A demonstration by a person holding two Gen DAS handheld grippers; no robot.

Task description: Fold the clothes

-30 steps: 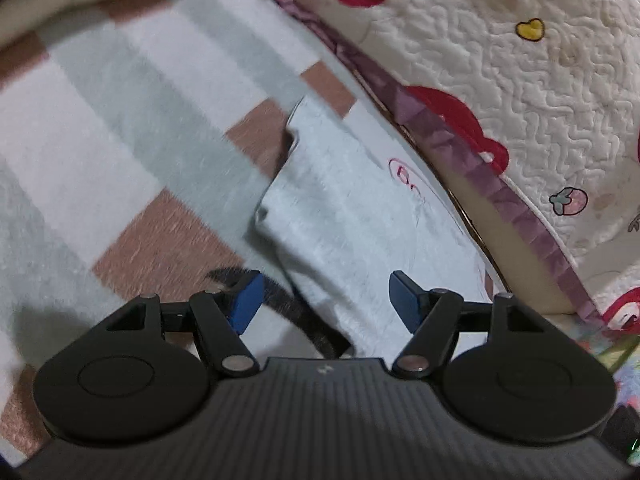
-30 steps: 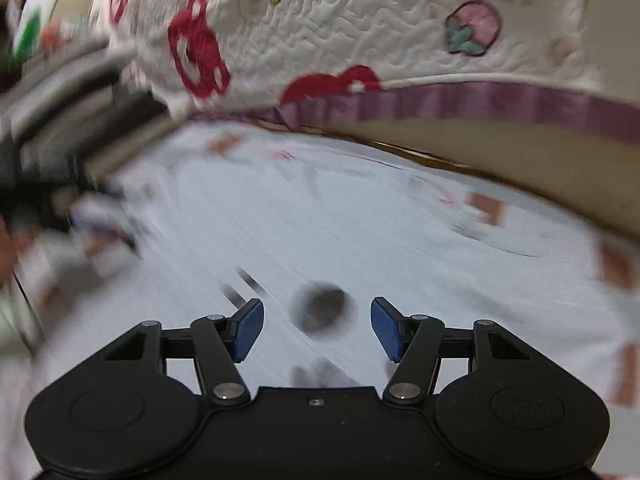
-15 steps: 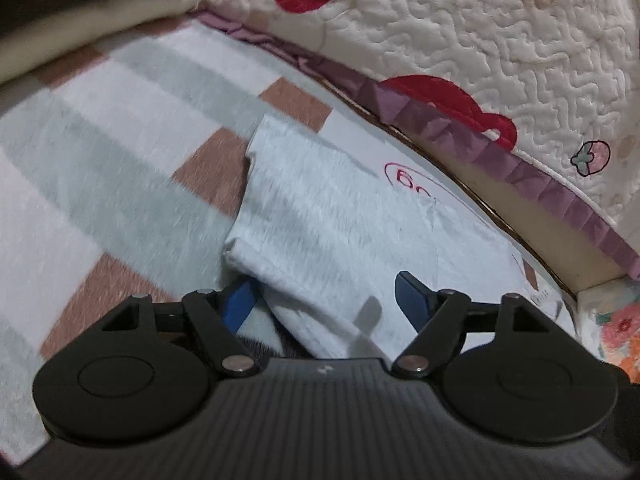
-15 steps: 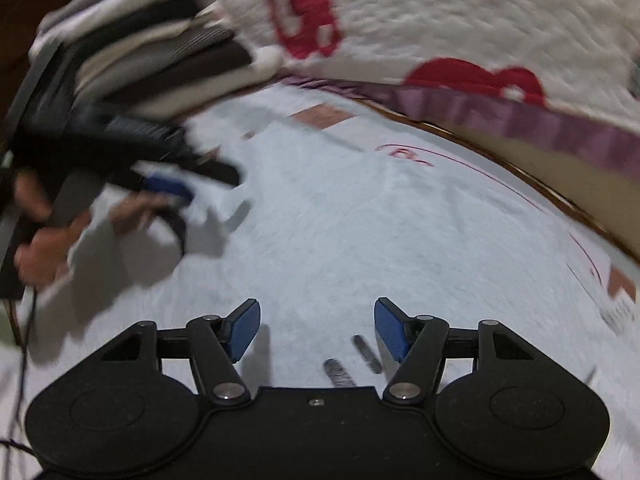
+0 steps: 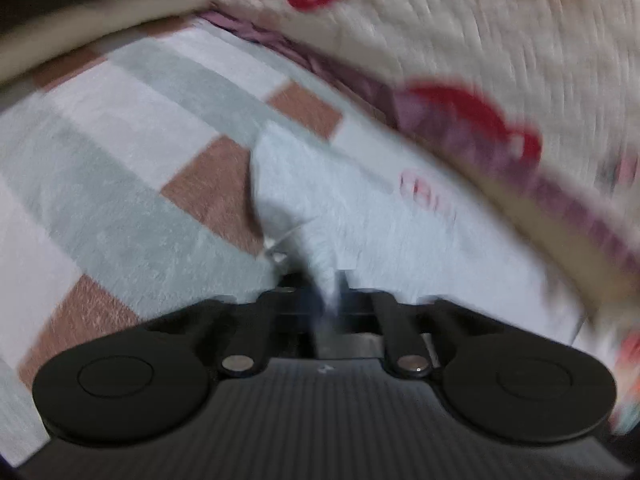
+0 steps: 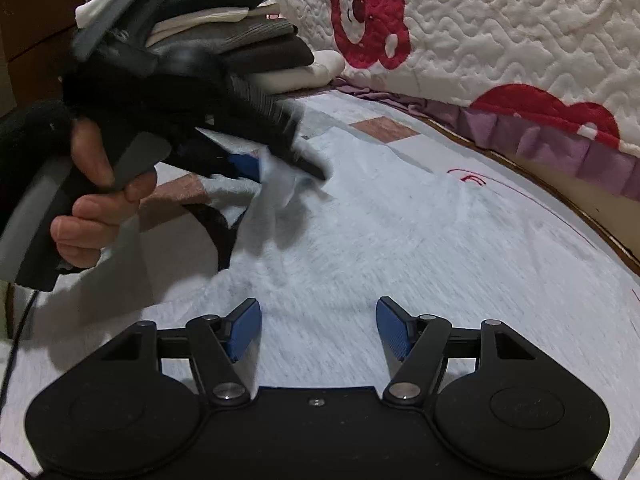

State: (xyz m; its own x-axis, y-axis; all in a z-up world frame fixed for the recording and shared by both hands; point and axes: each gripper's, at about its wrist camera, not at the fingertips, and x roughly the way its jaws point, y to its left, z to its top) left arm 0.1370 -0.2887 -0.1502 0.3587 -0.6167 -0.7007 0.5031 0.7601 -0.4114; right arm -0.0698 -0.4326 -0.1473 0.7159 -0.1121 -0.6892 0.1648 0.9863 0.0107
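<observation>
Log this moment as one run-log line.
phase: grasp for fold | left gripper: shut on light blue garment edge, lifted | right gripper: open, over garment | folded stack behind | checked blanket beneath

Left gripper (image 6: 256, 172) pinching pale grey garment (image 6: 400, 248) edge; right gripper (image 6: 318, 330) fingers (image 6: 244, 330) apart above it.

We count one pale blue garment (image 6: 400, 232) spread on one checked blanket (image 5: 120, 168). We see two grippers, left (image 6: 276, 168) and right (image 6: 318, 330). One stack of folded clothes (image 6: 224, 28) and one quilt (image 6: 500, 32) stand behind.
</observation>
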